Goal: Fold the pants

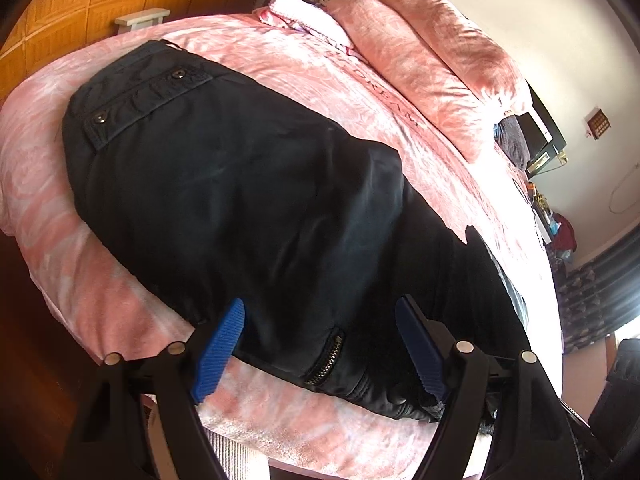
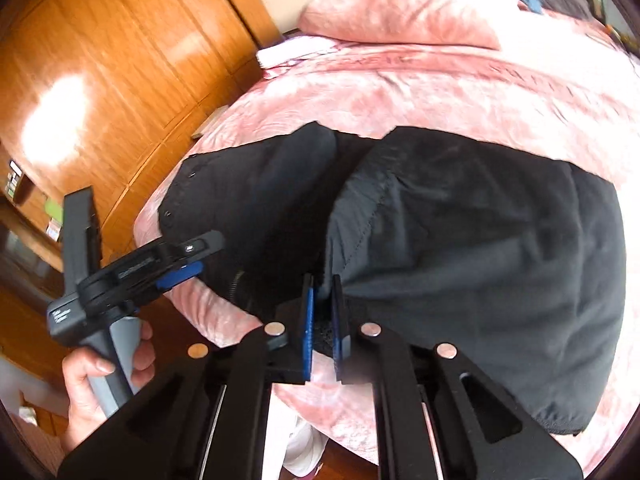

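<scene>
Black pants [image 1: 240, 184] lie on a pink bed [image 1: 72, 280], waistband with snap buttons at the far left, a zip pocket near the front edge. My left gripper [image 1: 320, 344] is open and empty, its blue pads just above the pants' near edge. In the right wrist view the pants [image 2: 480, 248] have a leg part folded over. My right gripper [image 2: 323, 320] is shut on a fold of the pants' near edge. The left gripper [image 2: 176, 264] also shows there, held in a hand at the bed's left corner.
Pink pillows [image 1: 432, 48] are stacked at the head of the bed. A wooden wardrobe [image 2: 100, 80] stands close on the left. A cluttered nightstand [image 1: 544, 140] is beyond the pillows. The bed's front edge drops to the floor under the grippers.
</scene>
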### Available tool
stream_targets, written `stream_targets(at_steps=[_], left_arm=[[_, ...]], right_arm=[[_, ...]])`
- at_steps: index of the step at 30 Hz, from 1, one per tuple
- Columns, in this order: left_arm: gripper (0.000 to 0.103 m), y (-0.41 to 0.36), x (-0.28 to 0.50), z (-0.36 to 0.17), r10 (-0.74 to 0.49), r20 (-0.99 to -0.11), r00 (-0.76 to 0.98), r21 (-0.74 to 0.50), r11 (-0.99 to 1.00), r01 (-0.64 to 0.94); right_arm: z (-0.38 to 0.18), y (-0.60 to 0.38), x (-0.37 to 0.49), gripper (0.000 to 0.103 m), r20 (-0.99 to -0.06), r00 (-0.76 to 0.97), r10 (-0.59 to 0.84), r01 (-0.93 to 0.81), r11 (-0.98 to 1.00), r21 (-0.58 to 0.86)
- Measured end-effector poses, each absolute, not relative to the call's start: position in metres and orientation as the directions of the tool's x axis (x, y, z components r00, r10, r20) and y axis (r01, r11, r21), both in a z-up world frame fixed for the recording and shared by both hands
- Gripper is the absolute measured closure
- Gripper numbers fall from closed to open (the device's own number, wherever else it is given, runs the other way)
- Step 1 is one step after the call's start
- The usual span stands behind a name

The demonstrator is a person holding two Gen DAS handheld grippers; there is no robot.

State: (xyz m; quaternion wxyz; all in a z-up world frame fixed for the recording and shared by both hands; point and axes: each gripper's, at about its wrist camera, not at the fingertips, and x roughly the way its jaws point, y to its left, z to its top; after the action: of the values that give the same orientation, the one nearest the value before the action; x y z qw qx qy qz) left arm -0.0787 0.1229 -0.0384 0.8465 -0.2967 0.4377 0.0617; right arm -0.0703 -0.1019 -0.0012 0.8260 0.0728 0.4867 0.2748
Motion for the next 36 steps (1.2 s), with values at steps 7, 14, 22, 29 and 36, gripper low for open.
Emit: stream_targets(at_steps=[7,14,22,29,36], left_arm=[[0.024,0.129,-0.081,-0.040,-0.134,-0.782,0.609,-0.440,0.811,-0.386],[0.023,0.126,-0.081,-0.044,-0.131,-0.793,0.595,-0.427,0.816,-0.389],[0.023,0.093,-0.072,-0.025,-0.138,-0.777,0.614,-0.381,0.879,-0.285],[0.023,0.022,-0.050,0.004,-0.251,-0.729,0.637,-0.360,0.932,-0.044],[0.023,-0.026,-0.023,-0.026,-0.269,-0.791,0.549,-0.308,0.951,0.021]], right_arm=[[-0.020,-0.066,-0.069,0.096,-0.768,0.308,0.562,-0.439,0.800,0.409],[-0.056,-0.056,-0.050,0.092,-0.793,0.231,0.564,-0.384,0.801,0.458],[-0.012,-0.125,-0.070,0.053,-0.744,0.313,0.590,-0.354,0.800,0.485],[-0.002,-0.283,-0.074,0.034,-0.749,0.455,0.482,-0.066,0.857,0.511],[-0.073,-0.347,-0.054,0.033,-0.690,0.342,0.638,0.056,0.719,0.692]])
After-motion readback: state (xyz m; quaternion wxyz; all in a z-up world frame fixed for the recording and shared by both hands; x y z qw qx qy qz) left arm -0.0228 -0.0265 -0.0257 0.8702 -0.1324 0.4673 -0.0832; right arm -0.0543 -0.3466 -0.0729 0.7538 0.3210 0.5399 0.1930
